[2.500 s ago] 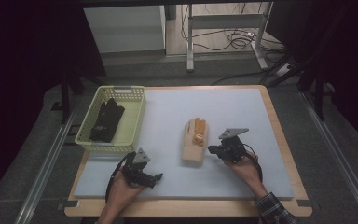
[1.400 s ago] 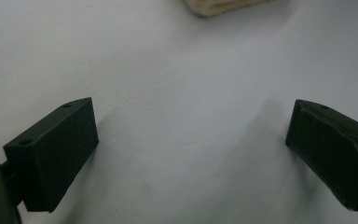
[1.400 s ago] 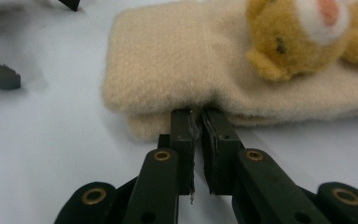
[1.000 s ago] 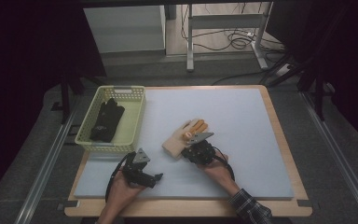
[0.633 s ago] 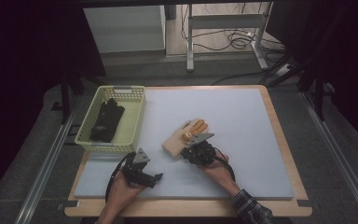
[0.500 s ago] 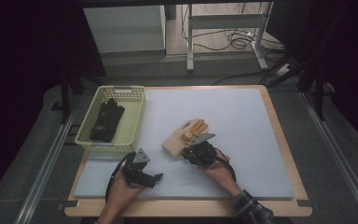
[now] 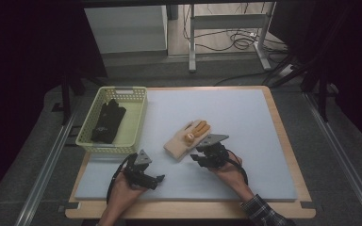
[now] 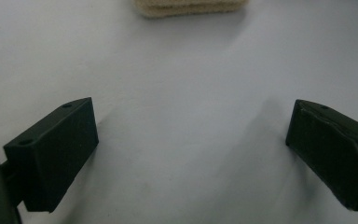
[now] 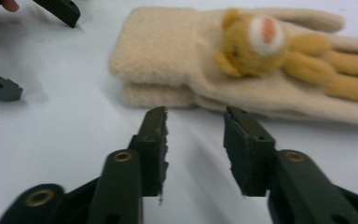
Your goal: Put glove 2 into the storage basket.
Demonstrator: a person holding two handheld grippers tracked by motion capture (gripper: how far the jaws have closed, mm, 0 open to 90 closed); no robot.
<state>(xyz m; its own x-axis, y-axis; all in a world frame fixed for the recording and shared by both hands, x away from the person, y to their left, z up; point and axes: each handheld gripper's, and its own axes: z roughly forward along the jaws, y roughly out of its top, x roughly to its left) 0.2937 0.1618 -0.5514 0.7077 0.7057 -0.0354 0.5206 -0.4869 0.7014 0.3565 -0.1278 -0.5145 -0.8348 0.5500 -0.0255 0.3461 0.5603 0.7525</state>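
A pair of cream gloves (image 7: 187, 139) with a tan bear on top lies stacked and slanted on the mat's middle. My right gripper (image 7: 199, 157) sits just short of the glove cuff. In the right gripper view the gloves (image 9: 191, 60) lie just beyond my right gripper (image 9: 195, 116). Its jaws have just been opening and stand apart with nothing between them. My left gripper (image 7: 158, 179) rests low on the mat at the front left. The left gripper (image 8: 191, 121) is open over bare mat, with the glove cuff (image 8: 189, 7) farther ahead.
A yellow-green basket (image 7: 136, 117) at the left of the mat holds black gloves (image 7: 107, 121). The pale blue mat (image 7: 245, 113) covers a wooden table. The left gripper (image 9: 44, 53) appears at the right gripper view's upper left.
The right gripper dragged the gloves left and turned them slantwise, then let go, opened its jaws and drew back a little. The left gripper stayed put.
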